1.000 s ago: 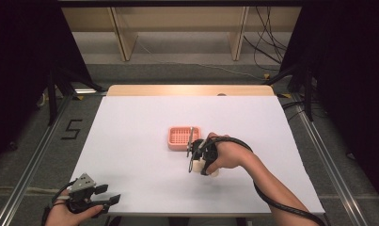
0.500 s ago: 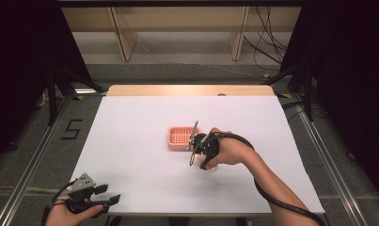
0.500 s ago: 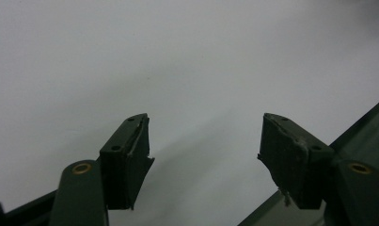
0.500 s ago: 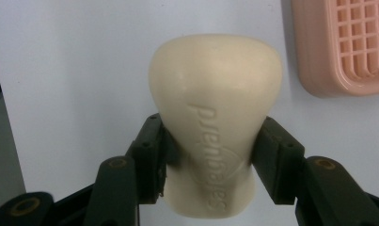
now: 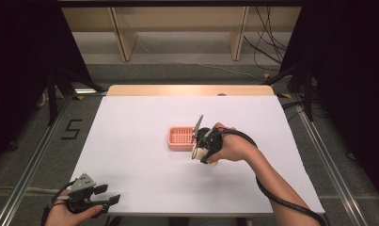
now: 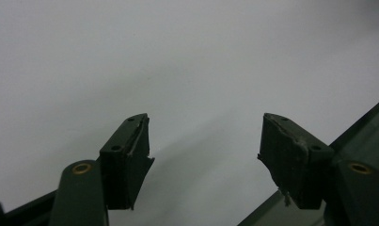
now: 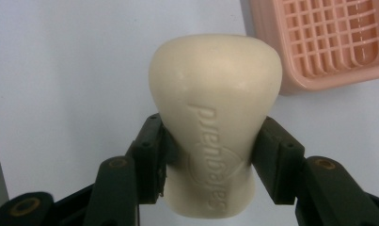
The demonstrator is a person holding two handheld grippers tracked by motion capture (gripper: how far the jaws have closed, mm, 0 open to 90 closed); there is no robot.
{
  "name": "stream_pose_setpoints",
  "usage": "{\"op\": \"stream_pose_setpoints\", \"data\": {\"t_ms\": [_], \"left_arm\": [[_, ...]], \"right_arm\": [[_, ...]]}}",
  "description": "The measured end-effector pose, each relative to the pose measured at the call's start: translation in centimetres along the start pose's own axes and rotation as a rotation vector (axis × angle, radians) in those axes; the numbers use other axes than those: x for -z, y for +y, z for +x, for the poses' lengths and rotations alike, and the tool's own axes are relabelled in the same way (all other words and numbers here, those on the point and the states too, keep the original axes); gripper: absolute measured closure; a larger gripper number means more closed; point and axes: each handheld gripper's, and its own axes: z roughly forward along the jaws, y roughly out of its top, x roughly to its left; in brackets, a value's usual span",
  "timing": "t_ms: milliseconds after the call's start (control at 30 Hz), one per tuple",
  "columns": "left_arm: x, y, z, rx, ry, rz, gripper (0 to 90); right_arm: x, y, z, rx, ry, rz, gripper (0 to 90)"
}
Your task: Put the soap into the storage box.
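Soap bar (image 7: 215, 117) lifted nearer pink tray (image 7: 319, 42) | right jaws clamp soap | left jaws wide

"Safeguard" embossed on soap bar (image 7: 215, 122); "5" marked on floor (image 5: 72, 129).

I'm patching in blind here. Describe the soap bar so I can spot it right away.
Start at the white table and find the pink slotted tray near its middle. Just beside that tray, on the person's side, the right tongs are shut on the soap bar. It is cream, waisted in shape, with a brand name embossed on its face.
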Motion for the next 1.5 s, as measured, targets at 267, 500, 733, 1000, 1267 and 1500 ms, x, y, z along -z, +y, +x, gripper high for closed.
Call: {"op": "stream_pose_setpoints", "data": {"t_ms": [267, 500, 733, 1000, 1267, 1500], "left_arm": [[0.1, 0.0, 0.0, -0.001, -0.005, 0.010, 33.2], [0.1, 0.0, 0.0, -0.003, -0.004, 0.007, 33.2], [0.1, 0.0, 0.1, -0.008, -0.002, 0.013, 33.2], [0.1, 0.0, 0.1, -0.006, -0.001, 0.012, 33.2], [0.2, 0.0, 0.1, -0.009, -0.002, 0.017, 33.2], [0.0, 0.0, 0.0, 0.000, -0.001, 0.001, 33.2]], "right_arm": [[0.2, 0.1, -0.3, -0.031, -0.025, -0.040, 50.5], [0.2, 0.0, -0.8, -0.027, -0.040, -0.064, 50.5], [0.4, -0.1, -1.2, -0.078, -0.039, -0.105, 50.5], [0.3, -0.2, -1.6, -0.082, -0.043, -0.128, 50.5], [0.4, -0.2, -2.1, -0.076, -0.050, -0.146, 50.5], [0.6, -0.1, -2.3, -0.118, -0.068, -0.146, 50.5]]}}
